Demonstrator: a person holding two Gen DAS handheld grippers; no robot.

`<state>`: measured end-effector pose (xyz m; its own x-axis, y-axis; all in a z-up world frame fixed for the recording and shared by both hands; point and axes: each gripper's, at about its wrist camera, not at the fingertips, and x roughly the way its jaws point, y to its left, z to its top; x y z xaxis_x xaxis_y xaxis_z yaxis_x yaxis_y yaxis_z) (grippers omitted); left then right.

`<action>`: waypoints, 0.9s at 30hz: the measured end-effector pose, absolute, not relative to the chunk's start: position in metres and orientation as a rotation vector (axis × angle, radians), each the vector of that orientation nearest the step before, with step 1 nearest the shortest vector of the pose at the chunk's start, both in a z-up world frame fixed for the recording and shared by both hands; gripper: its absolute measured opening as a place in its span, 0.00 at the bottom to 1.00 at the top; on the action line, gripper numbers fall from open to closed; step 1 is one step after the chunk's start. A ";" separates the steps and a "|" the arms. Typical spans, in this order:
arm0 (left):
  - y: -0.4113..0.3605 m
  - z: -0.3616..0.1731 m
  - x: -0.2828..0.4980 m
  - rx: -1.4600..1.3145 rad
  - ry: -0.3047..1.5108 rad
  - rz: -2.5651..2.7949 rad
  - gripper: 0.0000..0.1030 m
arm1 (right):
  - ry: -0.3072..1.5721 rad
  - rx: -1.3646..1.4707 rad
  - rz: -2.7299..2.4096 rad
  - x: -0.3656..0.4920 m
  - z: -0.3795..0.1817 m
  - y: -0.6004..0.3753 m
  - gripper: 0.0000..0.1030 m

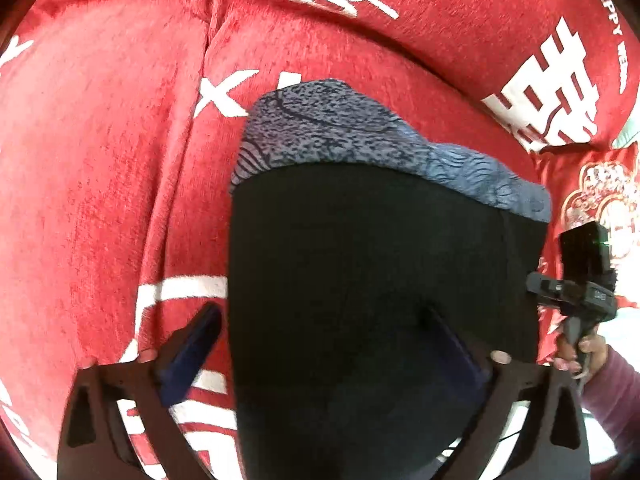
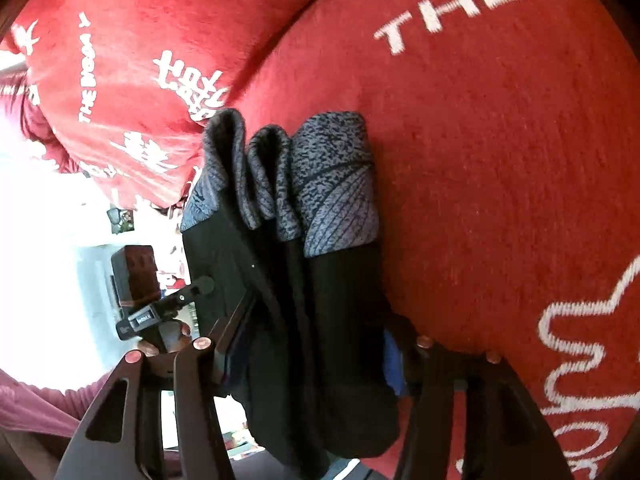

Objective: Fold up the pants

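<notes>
Black pants (image 1: 380,260) with a grey-blue patterned band (image 1: 340,128) lie folded on a red sofa cover (image 1: 100,160). My left gripper (image 1: 324,340) stands wide open over their near end. Its left finger (image 1: 196,344) hangs beside the cloth's edge and its right finger (image 1: 452,344) over the black cloth, neither pinching. In the right wrist view the pants (image 2: 320,300) show stacked layers, the band (image 2: 336,184) farthest away. My right gripper (image 2: 316,340) straddles the near end of the stack. It is open, and the cloth fills the gap between its fingers.
A red back cushion (image 2: 120,60) with white lettering rises behind the seat (image 2: 500,160). A decorated red pillow (image 1: 600,200) lies at the right. A hand (image 1: 588,348) in a purple sleeve holds the right gripper's handle beside the pants. Bright floor shows beyond the sofa's edge (image 2: 40,240).
</notes>
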<state>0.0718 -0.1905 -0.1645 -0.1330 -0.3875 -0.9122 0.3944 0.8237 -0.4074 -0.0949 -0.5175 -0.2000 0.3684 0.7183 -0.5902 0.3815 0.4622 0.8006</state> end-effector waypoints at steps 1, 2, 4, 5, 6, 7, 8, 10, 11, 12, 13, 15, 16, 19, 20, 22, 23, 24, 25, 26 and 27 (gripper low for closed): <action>-0.189 -0.164 0.071 0.006 1.561 -0.676 1.00 | 1.234 1.130 0.275 -0.097 -0.198 -0.516 0.56; -0.188 -0.164 0.071 0.006 1.561 -0.670 1.00 | 1.234 1.131 0.255 -0.097 -0.195 -0.514 0.59; -0.189 -0.158 0.067 0.027 1.551 -0.633 1.00 | 1.244 1.113 0.185 -0.097 -0.185 -0.510 0.64; -0.190 -0.153 0.065 0.051 1.536 -0.612 1.00 | 1.256 1.090 0.130 -0.099 -0.177 -0.508 0.70; -0.191 -0.145 0.061 0.096 1.512 -0.587 1.00 | 1.266 1.069 0.086 -0.102 -0.171 -0.509 0.75; -0.192 -0.140 0.059 0.127 1.499 -0.572 1.00 | 1.279 1.038 0.035 -0.109 -0.163 -0.510 0.77; -0.192 -0.134 0.056 0.173 1.483 -0.554 1.00 | 1.292 1.003 -0.014 -0.113 -0.156 -0.509 0.77; -0.189 -0.120 0.047 0.248 1.441 -0.537 1.00 | 1.305 0.962 -0.075 -0.121 -0.144 -0.506 0.78; -0.186 -0.112 0.041 0.283 1.422 -0.534 1.00 | 1.307 0.950 -0.103 -0.129 -0.137 -0.504 0.79; -0.184 -0.107 0.037 0.310 1.410 -0.531 1.00 | 1.311 0.940 -0.128 -0.134 -0.131 -0.502 0.79; -0.183 -0.101 0.030 0.341 1.398 -0.524 1.00 | 1.309 0.929 -0.152 -0.140 -0.124 -0.499 0.80; -0.181 -0.092 0.017 0.393 1.385 -0.511 1.00 | 1.314 0.897 -0.207 -0.149 -0.112 -0.491 0.82; -0.184 -0.090 0.012 0.409 1.384 -0.500 1.00 | 1.323 0.871 -0.238 -0.154 -0.107 -0.485 0.82; -0.182 -0.079 -0.005 0.456 1.374 -0.465 1.00 | 1.337 0.793 -0.295 -0.163 -0.087 -0.463 0.82; -0.179 -0.074 -0.010 0.462 1.371 -0.457 1.00 | 1.344 0.756 -0.310 -0.166 -0.080 -0.453 0.82; -0.175 -0.062 -0.019 0.455 1.368 -0.443 1.00 | 1.357 0.674 -0.337 -0.168 -0.065 -0.434 0.82; -0.173 -0.053 -0.024 0.449 1.361 -0.439 1.00 | 1.354 0.643 -0.343 -0.168 -0.057 -0.423 0.83; -0.171 -0.045 -0.028 0.451 1.347 -0.432 1.00 | 1.350 0.625 -0.343 -0.170 -0.049 -0.415 0.83; -0.169 -0.034 -0.033 0.459 1.328 -0.421 1.00 | 1.343 0.610 -0.345 -0.171 -0.041 -0.406 0.83; -0.167 -0.027 -0.036 0.463 1.314 -0.410 1.00 | 1.336 0.600 -0.347 -0.171 -0.033 -0.398 0.83; -0.165 -0.018 -0.039 0.459 1.304 -0.404 1.00 | 1.330 0.591 -0.349 -0.172 -0.027 -0.391 0.83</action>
<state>-0.0386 -0.1651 -0.0185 0.2189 -0.0275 -0.9754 0.5295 0.8430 0.0951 -0.1717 -0.3913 -0.0268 0.2188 0.0923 -0.9714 0.5574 0.8053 0.2021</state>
